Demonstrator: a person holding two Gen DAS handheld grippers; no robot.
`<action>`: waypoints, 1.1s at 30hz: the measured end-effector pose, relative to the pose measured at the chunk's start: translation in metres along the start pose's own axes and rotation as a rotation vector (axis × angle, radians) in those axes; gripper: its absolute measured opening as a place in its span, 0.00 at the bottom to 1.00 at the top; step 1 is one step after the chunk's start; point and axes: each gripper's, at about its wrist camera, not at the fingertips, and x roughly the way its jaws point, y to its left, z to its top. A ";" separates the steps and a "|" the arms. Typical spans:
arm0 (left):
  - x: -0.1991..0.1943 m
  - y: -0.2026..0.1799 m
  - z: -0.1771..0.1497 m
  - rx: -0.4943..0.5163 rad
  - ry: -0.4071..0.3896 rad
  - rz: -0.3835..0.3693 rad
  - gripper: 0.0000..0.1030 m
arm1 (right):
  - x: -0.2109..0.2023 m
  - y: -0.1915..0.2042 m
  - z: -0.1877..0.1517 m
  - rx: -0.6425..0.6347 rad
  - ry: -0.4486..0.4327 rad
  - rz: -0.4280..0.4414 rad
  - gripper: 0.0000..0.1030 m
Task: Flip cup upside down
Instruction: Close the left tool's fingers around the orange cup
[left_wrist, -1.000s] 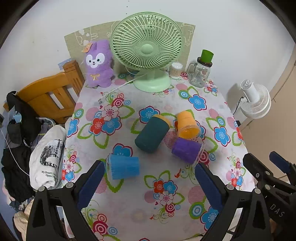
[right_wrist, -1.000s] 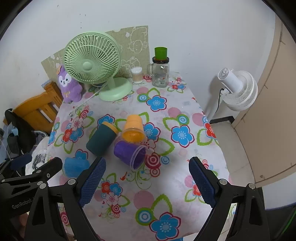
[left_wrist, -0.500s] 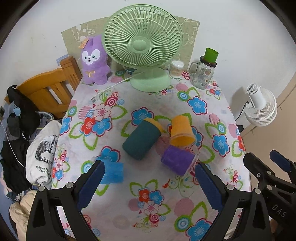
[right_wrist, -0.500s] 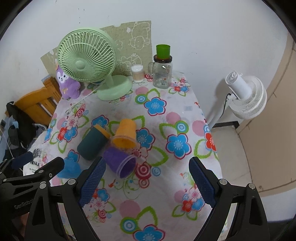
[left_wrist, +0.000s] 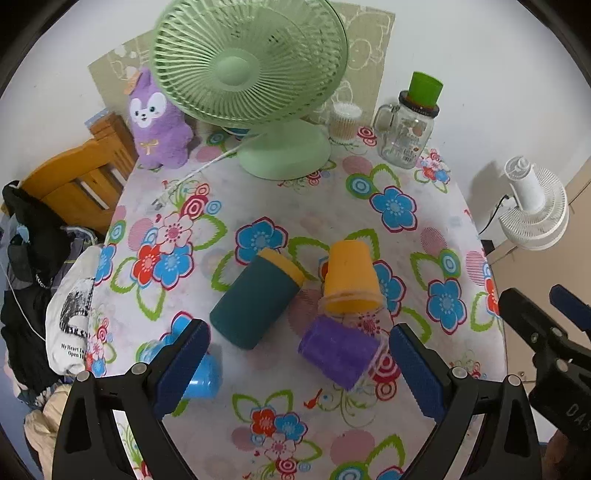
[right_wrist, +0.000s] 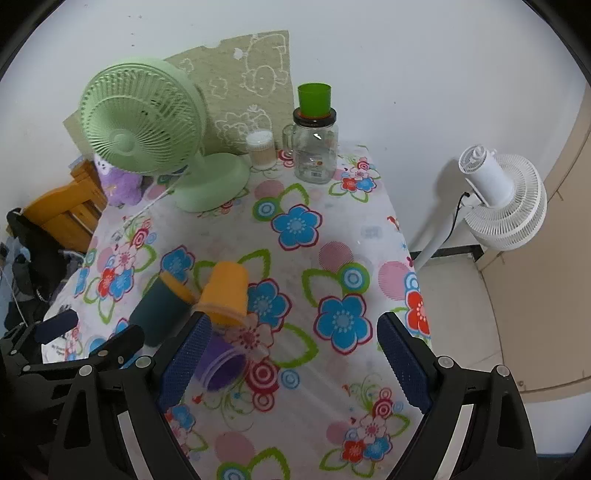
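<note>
Several cups lie on their sides on the flowered tablecloth (left_wrist: 399, 206): a dark teal cup with a yellow rim (left_wrist: 255, 301), an orange cup (left_wrist: 349, 278), a purple cup (left_wrist: 338, 350) and a blue cup (left_wrist: 203, 374) partly behind my left finger. My left gripper (left_wrist: 299, 363) is open and empty above the teal and purple cups. My right gripper (right_wrist: 291, 360) is open and empty, with the orange cup (right_wrist: 225, 295), teal cup (right_wrist: 159, 314) and purple cup (right_wrist: 221, 363) at its left finger.
A green desk fan (left_wrist: 255, 81), a purple plush toy (left_wrist: 157, 122), a glass jar with a green cup on top (left_wrist: 410, 125) and a small cotton-swab container (left_wrist: 345, 122) stand at the table's far edge. A wooden chair (left_wrist: 77, 184) with clothes stands left; a white floor fan (right_wrist: 498, 199) stands right.
Both grippers have moved forward over the table, so the cups now lie lower and closer in both views. The cups themselves have not moved.
</note>
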 end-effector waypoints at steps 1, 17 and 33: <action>0.006 -0.002 0.003 0.004 0.007 0.002 0.96 | 0.004 -0.002 0.003 0.005 0.004 -0.001 0.90; 0.080 -0.036 0.032 0.067 0.103 -0.008 0.96 | 0.069 -0.031 0.024 0.072 0.068 -0.027 0.90; 0.154 -0.063 0.036 0.081 0.226 -0.007 0.84 | 0.124 -0.053 0.018 0.133 0.159 -0.064 0.90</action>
